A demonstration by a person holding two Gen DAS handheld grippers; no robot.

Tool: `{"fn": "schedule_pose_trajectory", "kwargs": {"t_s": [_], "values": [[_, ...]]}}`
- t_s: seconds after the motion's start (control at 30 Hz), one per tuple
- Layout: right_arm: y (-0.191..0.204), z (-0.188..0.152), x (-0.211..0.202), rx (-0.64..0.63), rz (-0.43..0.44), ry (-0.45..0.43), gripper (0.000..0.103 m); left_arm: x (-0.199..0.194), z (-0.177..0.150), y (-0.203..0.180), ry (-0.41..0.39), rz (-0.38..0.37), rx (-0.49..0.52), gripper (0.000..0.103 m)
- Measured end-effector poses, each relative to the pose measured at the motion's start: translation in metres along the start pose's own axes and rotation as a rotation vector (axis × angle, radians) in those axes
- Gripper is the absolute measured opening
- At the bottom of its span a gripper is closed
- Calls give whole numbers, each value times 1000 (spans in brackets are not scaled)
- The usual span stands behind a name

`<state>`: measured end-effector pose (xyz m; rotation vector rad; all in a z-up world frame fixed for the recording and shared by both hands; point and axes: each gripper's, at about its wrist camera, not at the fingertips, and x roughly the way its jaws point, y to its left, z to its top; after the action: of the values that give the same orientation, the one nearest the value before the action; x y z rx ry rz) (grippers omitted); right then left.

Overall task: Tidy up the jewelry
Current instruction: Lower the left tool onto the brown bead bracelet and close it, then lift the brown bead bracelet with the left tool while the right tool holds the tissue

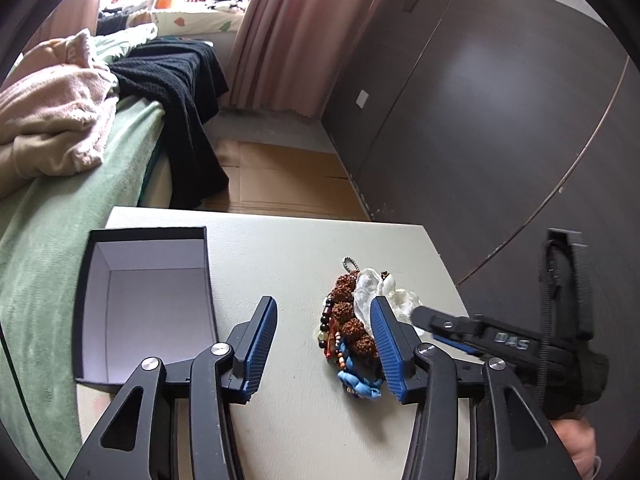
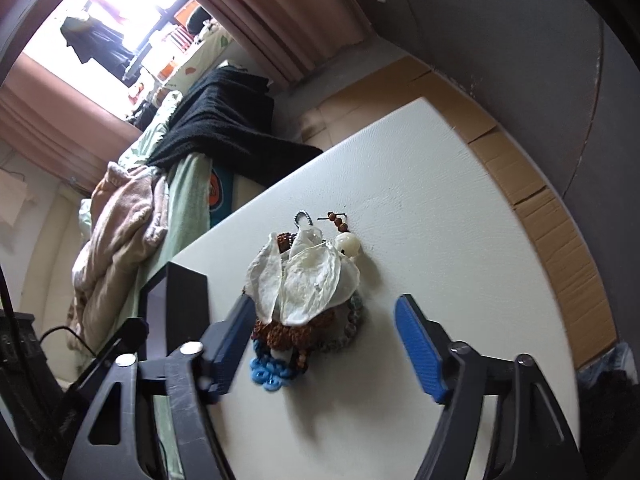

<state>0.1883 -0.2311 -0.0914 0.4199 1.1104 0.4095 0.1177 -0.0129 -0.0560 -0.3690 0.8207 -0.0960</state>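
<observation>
A pile of jewelry [image 1: 352,328] lies on the white table [image 1: 280,264]: brown seed-bead bracelets, a blue cord piece [image 1: 358,386], a thin metal chain and white shell pieces [image 1: 372,292]. It also shows in the right wrist view [image 2: 304,292]. An open, empty black box [image 1: 148,300] with a white inside stands left of the pile; it shows in the right wrist view [image 2: 180,304]. My left gripper [image 1: 324,324] is open above the table, its right finger over the pile. My right gripper [image 2: 324,320] is open, with the pile between its fingers; it shows in the left wrist view [image 1: 440,326].
A bed [image 1: 60,208] with a green cover, a pink blanket and a black throw [image 1: 176,92] runs along the table's left. Dark wardrobe panels [image 1: 480,120] stand at the right. Cardboard [image 1: 280,172] covers the floor beyond the table. Pink curtains [image 1: 288,20] hang at the back.
</observation>
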Motion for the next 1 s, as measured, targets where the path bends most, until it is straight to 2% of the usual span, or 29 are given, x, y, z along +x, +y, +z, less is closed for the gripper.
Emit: {"fn": "schedule_pose_trajectory", "kwargs": {"t_s": [0.07,0.1,0.13,0.17,0.2,0.3,0.37,0.63,0.83,1.0], "values": [[-3,3,13,20,-4,22,57,5,0,-1,10,-5,1,47],[-4,4,18,28,-8,27,48,6,0,-3,12,-6,5,46],[-6,5,22,44,-9,37,31,8,0,-4,15,-7,11,45],[-7,6,27,58,-4,43,21,11,1,-5,18,-4,15,45],[-7,6,29,60,3,41,5,13,1,-6,23,-3,16,44],[-5,8,25,48,12,13,4,20,-1,-9,37,0,23,43],[-3,10,14,48,53,-13,3,23,-2,-13,44,3,36,42],[2,12,-29,13,90,-123,3,45,-10,-29,85,28,93,38],[-6,13,-48,24,85,-160,3,61,-13,-40,100,81,155,38],[-20,17,-54,66,80,-167,3,81,-16,-37,153,110,143,38]]}}
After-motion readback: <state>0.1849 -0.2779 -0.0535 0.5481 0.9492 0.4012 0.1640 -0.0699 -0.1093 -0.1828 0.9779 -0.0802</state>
